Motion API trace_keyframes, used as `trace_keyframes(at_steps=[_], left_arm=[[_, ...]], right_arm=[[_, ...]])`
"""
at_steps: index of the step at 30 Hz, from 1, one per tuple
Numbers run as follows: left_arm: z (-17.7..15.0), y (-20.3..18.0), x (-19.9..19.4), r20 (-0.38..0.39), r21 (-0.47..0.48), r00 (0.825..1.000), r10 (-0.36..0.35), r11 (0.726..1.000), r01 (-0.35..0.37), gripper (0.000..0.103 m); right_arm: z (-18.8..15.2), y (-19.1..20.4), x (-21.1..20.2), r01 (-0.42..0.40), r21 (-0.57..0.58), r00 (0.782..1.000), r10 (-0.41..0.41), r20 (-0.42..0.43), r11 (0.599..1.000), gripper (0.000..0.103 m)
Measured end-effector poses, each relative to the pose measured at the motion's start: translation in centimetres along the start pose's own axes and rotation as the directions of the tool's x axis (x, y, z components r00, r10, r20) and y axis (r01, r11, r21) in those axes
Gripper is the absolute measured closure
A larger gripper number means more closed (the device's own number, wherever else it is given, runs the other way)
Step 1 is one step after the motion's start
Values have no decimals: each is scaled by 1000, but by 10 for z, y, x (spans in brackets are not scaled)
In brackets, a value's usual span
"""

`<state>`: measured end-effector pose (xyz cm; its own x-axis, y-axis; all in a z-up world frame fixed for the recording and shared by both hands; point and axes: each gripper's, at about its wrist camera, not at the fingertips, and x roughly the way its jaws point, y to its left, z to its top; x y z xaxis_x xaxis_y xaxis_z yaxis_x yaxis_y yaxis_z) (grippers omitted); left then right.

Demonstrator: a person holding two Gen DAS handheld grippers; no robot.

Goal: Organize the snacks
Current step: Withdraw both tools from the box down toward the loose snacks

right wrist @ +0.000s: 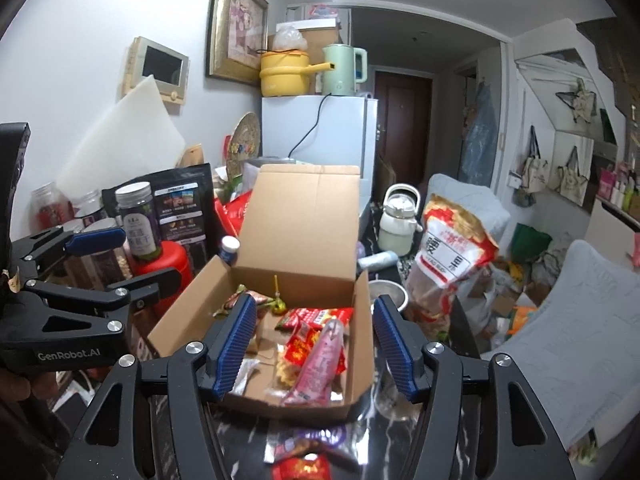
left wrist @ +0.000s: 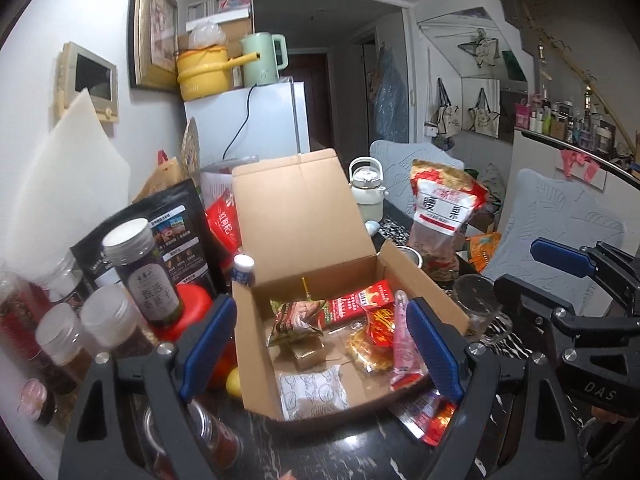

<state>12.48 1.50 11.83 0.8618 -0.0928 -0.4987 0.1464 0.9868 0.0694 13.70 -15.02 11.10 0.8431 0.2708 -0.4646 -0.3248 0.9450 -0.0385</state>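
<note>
I'm working at a dark, white-veined marble tabletop [left wrist: 348, 448] in a cluttered room. Nearest me, my left gripper [left wrist: 320, 344] hangs with its blue-padded jaws spread wide and nothing between them; my right gripper [right wrist: 316, 344] is likewise parted and empty, above the table. A loose red-and-purple snack packet [right wrist: 304, 468] lies on the marble just before the box. Beyond the fingers sits the brown cardboard box [left wrist: 256, 344], its lid flap upright, with the snacks inside: a pink tube-shaped pouch [right wrist: 320, 356], red wrappers [left wrist: 360, 300] and a white patterned sachet [left wrist: 312, 394]. Left of it stand clear jars with white lids [left wrist: 108, 316]. Right, a tall red-and-white nut bag [left wrist: 440, 208] leans. Farther back is a white fridge [left wrist: 248, 120].
</note>
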Motion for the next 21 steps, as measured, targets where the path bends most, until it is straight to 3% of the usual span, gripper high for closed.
trace_keyframes(at_steps=[8, 21], left_arm=[[-22, -11, -41, 0, 11, 998, -56, 998, 56, 15], [-80, -21, -58, -92, -2, 990, -103, 995, 104, 15]], right_arm=[[-20, 5, -48, 8, 16, 1000, -8, 17, 1000, 30], [-81, 13, -86, 51, 90, 998, -47, -51, 995, 29]])
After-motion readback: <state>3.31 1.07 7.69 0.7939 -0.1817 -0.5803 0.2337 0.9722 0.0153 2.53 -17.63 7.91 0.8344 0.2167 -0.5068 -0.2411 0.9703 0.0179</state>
